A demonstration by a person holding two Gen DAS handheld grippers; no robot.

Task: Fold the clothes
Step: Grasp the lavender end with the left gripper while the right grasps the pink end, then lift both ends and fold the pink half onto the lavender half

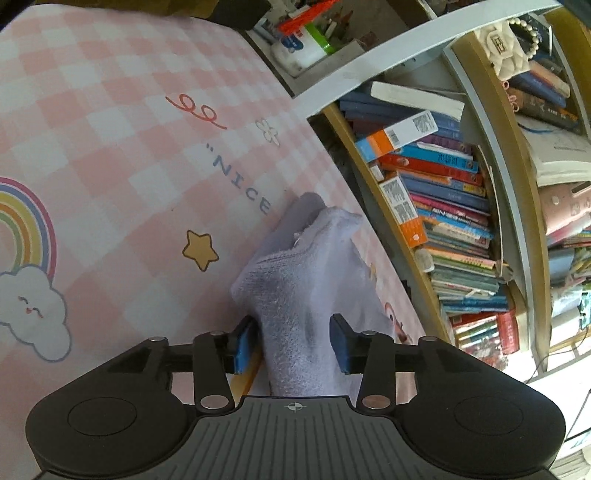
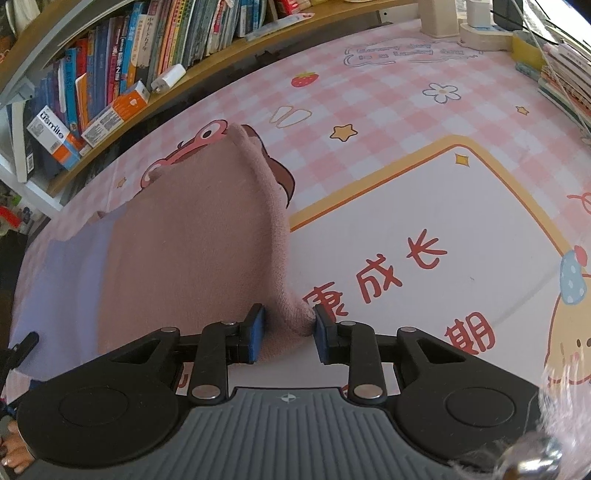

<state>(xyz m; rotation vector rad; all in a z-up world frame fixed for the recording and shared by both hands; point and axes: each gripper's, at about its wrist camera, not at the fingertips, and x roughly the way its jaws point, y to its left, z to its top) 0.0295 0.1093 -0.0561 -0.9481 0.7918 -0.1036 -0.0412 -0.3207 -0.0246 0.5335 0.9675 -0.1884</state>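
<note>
A fluffy lavender cloth [image 1: 295,273] lies bunched on the pink checked table mat [image 1: 110,110] in the left wrist view. My left gripper [image 1: 293,343] is shut on its near end, and the fabric fills the gap between the blue pads. The right wrist view shows a pink cloth [image 2: 192,236] with a lavender part [image 2: 62,280] at its left, spread over the mat [image 2: 424,206]. My right gripper [image 2: 288,330] is shut on the pink cloth's near right corner, at its thick folded edge. Whether both views show one garment I cannot tell.
A bookshelf [image 1: 443,192] packed with books runs along the table's far edge, close behind the cloth, and shows again as the bookshelf [image 2: 129,66]. A power strip [image 2: 480,33] and a stack of books [image 2: 565,81] sit at the far right corner.
</note>
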